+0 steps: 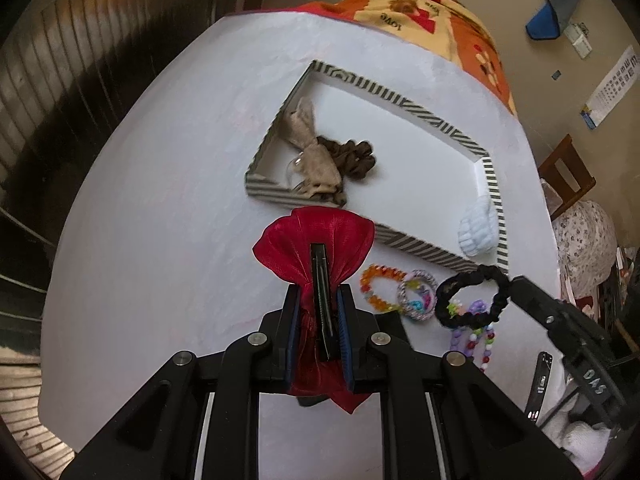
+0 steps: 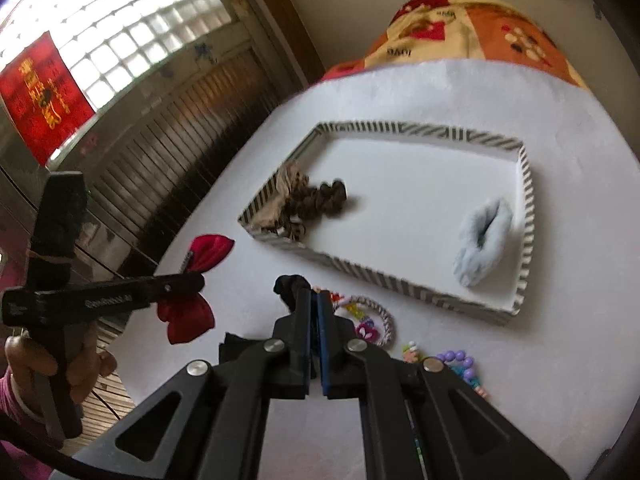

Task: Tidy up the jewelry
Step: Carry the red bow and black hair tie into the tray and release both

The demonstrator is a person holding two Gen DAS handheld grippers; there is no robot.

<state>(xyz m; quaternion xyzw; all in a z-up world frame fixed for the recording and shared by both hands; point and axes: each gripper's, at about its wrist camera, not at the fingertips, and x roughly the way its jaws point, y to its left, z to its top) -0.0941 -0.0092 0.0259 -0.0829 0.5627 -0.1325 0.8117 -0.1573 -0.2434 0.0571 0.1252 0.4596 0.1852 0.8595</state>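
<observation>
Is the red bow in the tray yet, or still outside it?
Outside. The left hand-held gripper is shut on the red bow, short of the striped tray's near rim.

Surface: white cloth-covered table [image 1: 168, 184].
Tray: striped-rim tray [image 1: 420, 114] sits toward the far side.
Near edge of tray: orange bead bracelet [image 1: 378, 284], braided multicolour ring [image 1: 418, 296] and purple bead string [image 1: 476, 340] lie just beside one another on the cloth.
</observation>
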